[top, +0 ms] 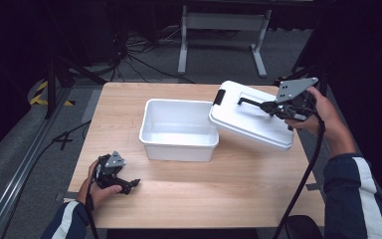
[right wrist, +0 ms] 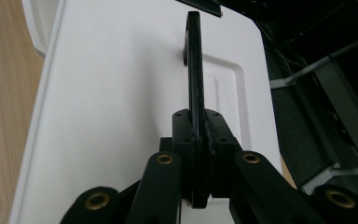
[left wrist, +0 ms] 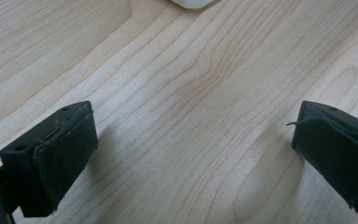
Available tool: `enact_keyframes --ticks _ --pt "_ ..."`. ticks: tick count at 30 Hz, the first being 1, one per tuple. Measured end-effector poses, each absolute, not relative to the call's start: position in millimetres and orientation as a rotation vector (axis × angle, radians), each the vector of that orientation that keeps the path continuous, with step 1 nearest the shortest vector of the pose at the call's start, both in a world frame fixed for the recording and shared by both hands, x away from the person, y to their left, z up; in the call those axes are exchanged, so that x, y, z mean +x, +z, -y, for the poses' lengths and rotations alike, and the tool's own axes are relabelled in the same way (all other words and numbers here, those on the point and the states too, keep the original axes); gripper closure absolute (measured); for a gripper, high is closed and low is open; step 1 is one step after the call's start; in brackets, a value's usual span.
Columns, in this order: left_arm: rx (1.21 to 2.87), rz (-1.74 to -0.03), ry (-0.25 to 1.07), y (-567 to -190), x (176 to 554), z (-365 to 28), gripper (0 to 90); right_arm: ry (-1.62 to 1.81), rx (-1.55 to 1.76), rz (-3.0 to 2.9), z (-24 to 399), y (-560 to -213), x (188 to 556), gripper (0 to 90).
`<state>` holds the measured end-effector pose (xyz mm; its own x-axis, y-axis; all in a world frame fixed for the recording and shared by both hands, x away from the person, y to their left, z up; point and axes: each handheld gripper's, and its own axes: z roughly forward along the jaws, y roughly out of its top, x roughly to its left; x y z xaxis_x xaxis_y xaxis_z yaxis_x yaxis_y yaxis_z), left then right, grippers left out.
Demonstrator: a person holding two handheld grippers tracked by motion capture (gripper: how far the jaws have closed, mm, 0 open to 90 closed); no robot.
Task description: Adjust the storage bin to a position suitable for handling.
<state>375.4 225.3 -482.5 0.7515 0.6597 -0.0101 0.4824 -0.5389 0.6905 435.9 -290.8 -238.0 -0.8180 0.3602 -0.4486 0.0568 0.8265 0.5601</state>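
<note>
A white plastic storage bin (top: 178,130) sits open near the centre of a light wood table (top: 238,184), its inside bare white. Its lid (top: 251,115) hangs tilted at the bin's right side — lower left edge at or over the bin's right rim, rest raised over the table's right portion; whether it actually touches the rim can't be told from the high view. A black latch (top: 219,97) shows on the lid's far-left edge.

The right gripper (top: 274,107), in the person's right hand (top: 323,119), has its jaws closed tight on the lid's black handle (top: 251,102). In the right gripper view the handle (right wrist: 195,70) runs straight up from between the pinched jaws of the gripper (right wrist: 199,140), w/ the white lid (right wrist: 121,116) spread beneath and a strip of table at left.

The left gripper (top: 132,185) rests low near the table's front-left corner, well apart from the bin, held by the left hand (top: 99,186). In the left gripper view its jaws stand wide apart w/ nothing between them — just wood grain (left wrist: 186,116) — and a white corner of the bin (left wrist: 193,3) at the top edge.

Dark sleeves w/ white stripes come in from the bottom. A grey stand (top: 224,30) and cables lie on the floor beyond.
</note>
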Motion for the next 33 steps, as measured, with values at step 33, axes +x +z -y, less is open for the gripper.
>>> enact_keyframes --ticks 33 --pt "2.249 -0.852 0.328 -482.4 375.4 -225.3 0.5 0.643 0.587 -2.505 342.5 -322.3 468.4 85.0"
